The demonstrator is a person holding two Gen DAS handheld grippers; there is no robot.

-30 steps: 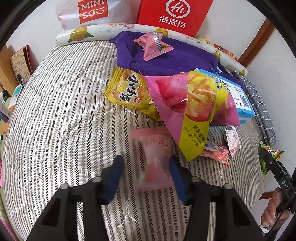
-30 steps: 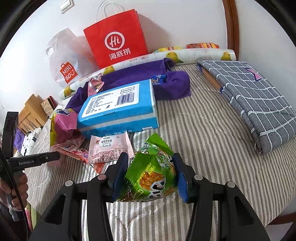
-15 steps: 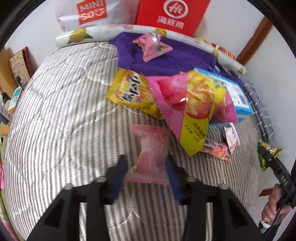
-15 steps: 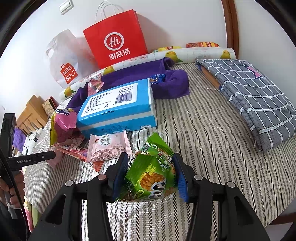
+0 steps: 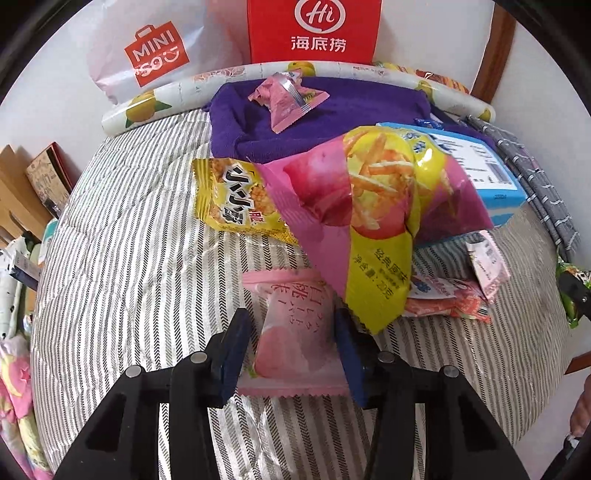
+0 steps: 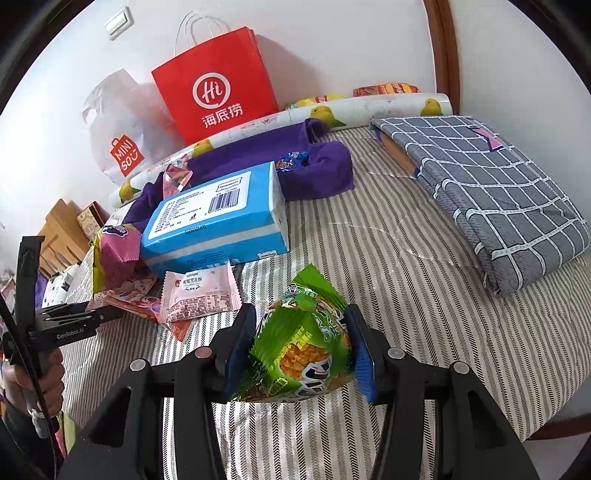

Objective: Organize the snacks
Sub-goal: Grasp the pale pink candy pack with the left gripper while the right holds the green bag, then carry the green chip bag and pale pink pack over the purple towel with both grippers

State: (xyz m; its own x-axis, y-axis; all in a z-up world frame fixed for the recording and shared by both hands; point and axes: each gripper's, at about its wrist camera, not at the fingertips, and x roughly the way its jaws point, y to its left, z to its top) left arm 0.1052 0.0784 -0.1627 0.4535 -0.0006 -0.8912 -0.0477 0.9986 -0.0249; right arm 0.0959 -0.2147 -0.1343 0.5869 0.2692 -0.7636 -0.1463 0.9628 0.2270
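Claws both hold snacks: left claw [image 5: 291, 343] pinches the pink packet [image 5: 293, 332] beside the pile at 1 o'clock; right claw [image 6: 300, 352] grips the green bag [image 6: 301, 347].

Red paper bag [image 5: 314, 31] cut off at top edge, blue box [image 5: 491, 177] half hidden behind pink-yellow chip bag [image 5: 369, 214]

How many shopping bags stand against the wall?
2: the red paper Haidilao bag behind the purple cloth, and the white plastic Miniso bag to its left. More may be hidden out of frame.
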